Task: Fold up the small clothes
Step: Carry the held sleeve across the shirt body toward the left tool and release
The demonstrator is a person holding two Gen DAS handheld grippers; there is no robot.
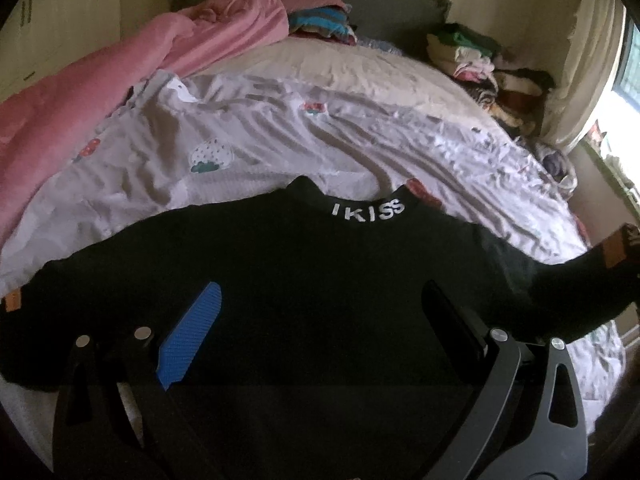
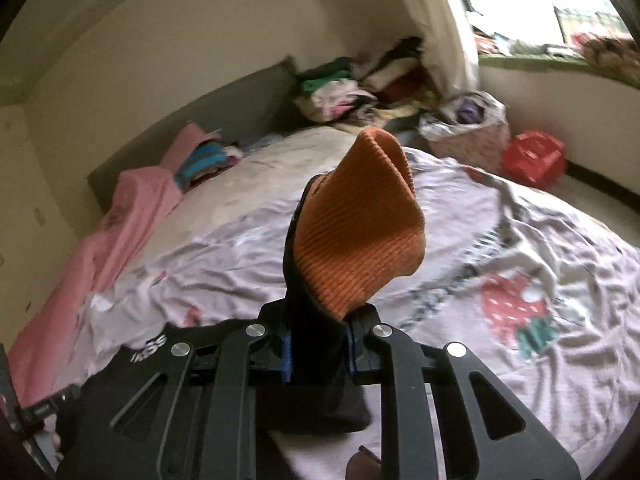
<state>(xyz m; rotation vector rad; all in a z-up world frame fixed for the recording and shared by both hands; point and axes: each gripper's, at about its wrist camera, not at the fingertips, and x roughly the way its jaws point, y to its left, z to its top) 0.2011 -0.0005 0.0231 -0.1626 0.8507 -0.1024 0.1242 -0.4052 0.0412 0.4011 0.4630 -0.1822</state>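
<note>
A small black sweater [image 1: 304, 272] with white "IKISS" lettering on the collar lies flat on the bed, collar away from me. Its sleeves end in orange ribbed cuffs. My left gripper [image 1: 320, 300] hovers open over the sweater's body, empty, with its blue pad [image 1: 188, 340] on the left. My right gripper [image 2: 318, 350] is shut on the right sleeve just below its orange cuff [image 2: 360, 224] and holds it lifted above the bed. In the left wrist view the lifted sleeve [image 1: 580, 268] stretches to the right edge. The left cuff [image 1: 12, 300] lies at the far left.
The bed has a crumpled white sheet [image 1: 280, 136] with strawberry prints. A pink blanket [image 1: 80, 92] lies along the left side. Piles of clothes [image 1: 480, 60] sit by the grey headboard. A basket [image 2: 468, 128] and a red object [image 2: 532, 156] stand on the floor by the window.
</note>
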